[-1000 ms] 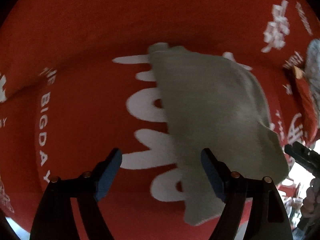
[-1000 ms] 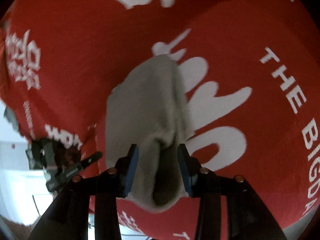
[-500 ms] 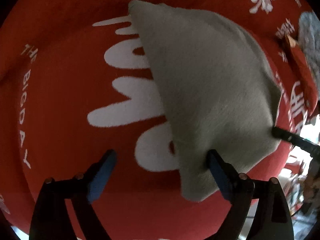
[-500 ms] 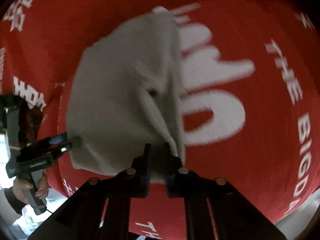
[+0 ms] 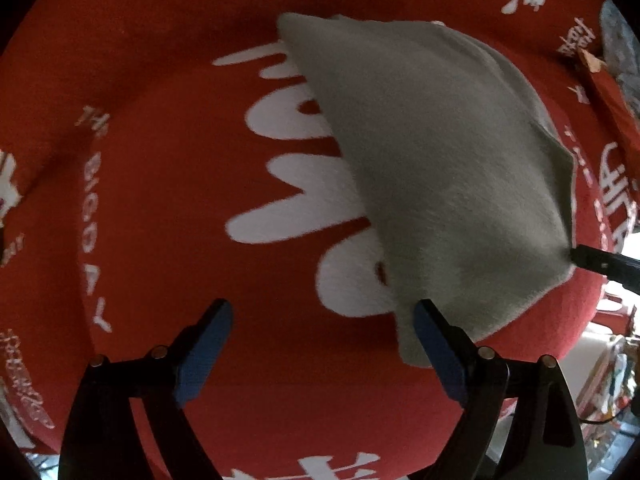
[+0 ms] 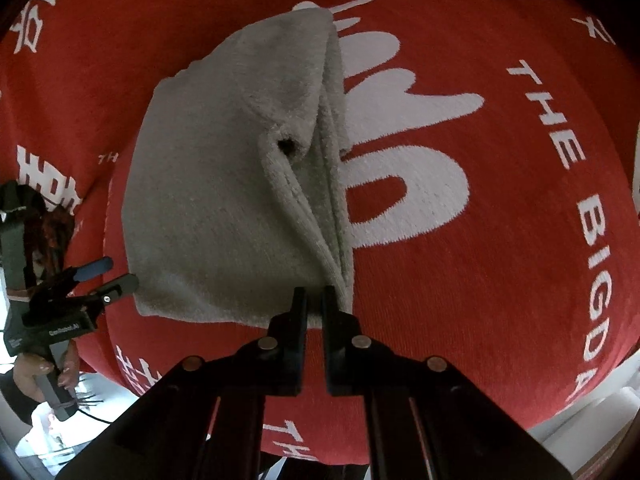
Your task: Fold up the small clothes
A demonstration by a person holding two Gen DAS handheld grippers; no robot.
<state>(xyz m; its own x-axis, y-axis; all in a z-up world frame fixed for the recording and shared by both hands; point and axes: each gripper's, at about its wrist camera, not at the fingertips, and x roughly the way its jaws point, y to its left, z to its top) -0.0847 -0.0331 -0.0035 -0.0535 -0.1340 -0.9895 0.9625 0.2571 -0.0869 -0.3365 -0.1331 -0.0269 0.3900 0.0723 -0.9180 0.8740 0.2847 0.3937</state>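
Note:
A small grey fleece garment (image 5: 432,168) lies on a red cloth with white lettering (image 5: 180,200). My left gripper (image 5: 320,344) is open; its right finger touches the garment's near corner and the left finger is over bare red cloth. In the right wrist view the garment (image 6: 224,184) shows folded layers, and my right gripper (image 6: 314,300) is shut on its near edge. The left gripper also shows in the right wrist view (image 6: 108,276) at the garment's left corner. The right gripper's tip shows in the left wrist view (image 5: 592,262) at the garment's right corner.
The red cloth (image 6: 500,240) covers the whole work surface. A grey item (image 5: 620,56) lies at the far right edge. Beyond the cloth's near edge is bright clutter (image 5: 612,360). A hand (image 6: 36,376) holds the left gripper.
My right gripper has closed on the garment's near edge. Both grippers have come closer to the garment, and the left one has stayed open at its corner.

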